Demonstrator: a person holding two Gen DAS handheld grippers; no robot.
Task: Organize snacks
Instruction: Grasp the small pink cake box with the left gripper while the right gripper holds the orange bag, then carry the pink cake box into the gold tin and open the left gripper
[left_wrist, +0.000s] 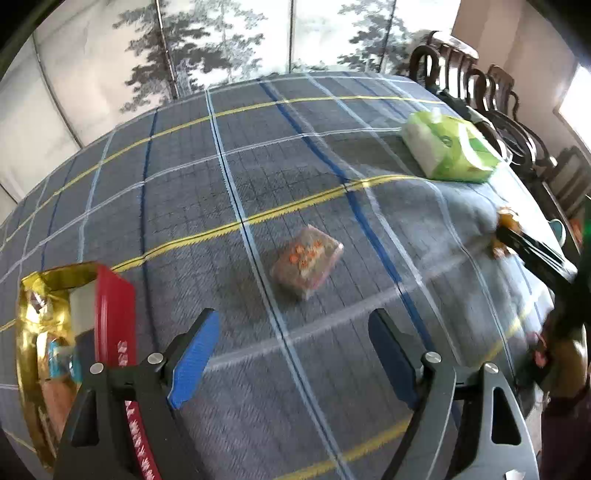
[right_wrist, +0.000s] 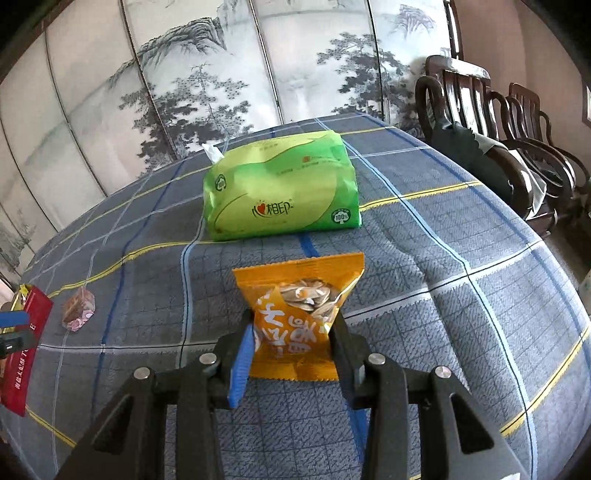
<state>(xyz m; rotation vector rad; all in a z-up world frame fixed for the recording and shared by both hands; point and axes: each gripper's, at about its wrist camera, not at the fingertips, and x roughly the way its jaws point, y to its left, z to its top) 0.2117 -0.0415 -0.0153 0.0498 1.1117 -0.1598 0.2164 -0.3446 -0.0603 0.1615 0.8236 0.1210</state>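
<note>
My right gripper (right_wrist: 291, 332) is shut on an orange packet of sunflower seeds (right_wrist: 299, 317) and holds it above the plaid tablecloth; it also shows at the right edge of the left wrist view (left_wrist: 506, 229). My left gripper (left_wrist: 291, 350) is open and empty above the cloth. A small clear-wrapped snack (left_wrist: 306, 266) lies on the cloth ahead of it, also seen in the right wrist view (right_wrist: 78, 308). A red box with a gold lining (left_wrist: 110, 306) holding several snack packets stands at the left; its red side shows in the right wrist view (right_wrist: 26, 350).
A green pack of tissues (left_wrist: 450, 147) lies at the far right of the table, straight ahead in the right wrist view (right_wrist: 280, 192). Dark wooden chairs (right_wrist: 491, 140) stand along the table's right side. A painted folding screen (right_wrist: 184, 92) stands behind the table.
</note>
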